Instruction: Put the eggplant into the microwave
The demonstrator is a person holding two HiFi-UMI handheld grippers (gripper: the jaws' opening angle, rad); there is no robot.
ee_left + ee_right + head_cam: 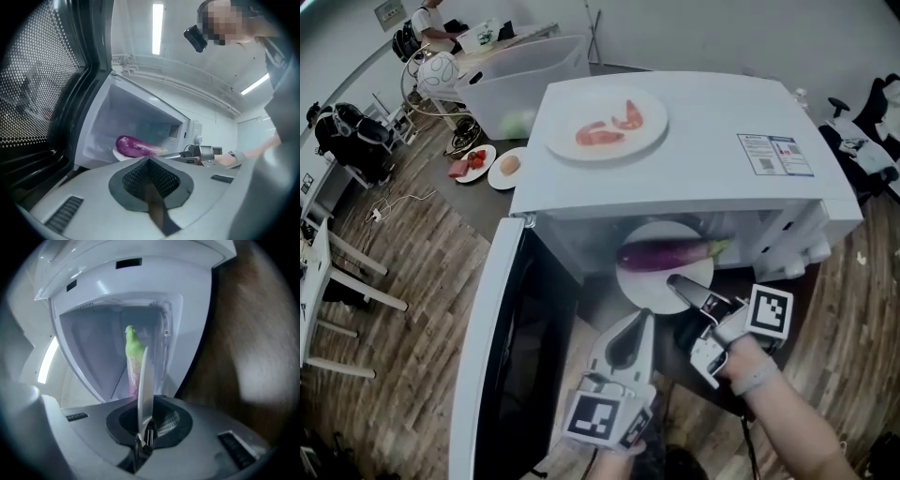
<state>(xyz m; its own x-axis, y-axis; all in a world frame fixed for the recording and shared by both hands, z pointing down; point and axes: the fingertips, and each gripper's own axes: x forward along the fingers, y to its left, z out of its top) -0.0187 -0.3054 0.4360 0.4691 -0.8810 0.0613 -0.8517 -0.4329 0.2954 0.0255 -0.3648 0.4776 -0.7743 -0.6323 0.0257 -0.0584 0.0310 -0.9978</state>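
Likely slippery, roll-prone glossy purple eggplant (pixel 666 253) rides a round white plate (pixel 639 287), right gripper (pixel 678 284) clamping its five-o'clock rim; left gripper (pixel 641 321) closed, empty.

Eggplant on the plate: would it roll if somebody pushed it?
Probably: the eggplant is long and round and lies on its side on a smooth plate, so a sideways push could roll it. Its shiny skin looks slippery. Its stem end sticks out past the plate without drooping, so it seems stiff, not floppy.
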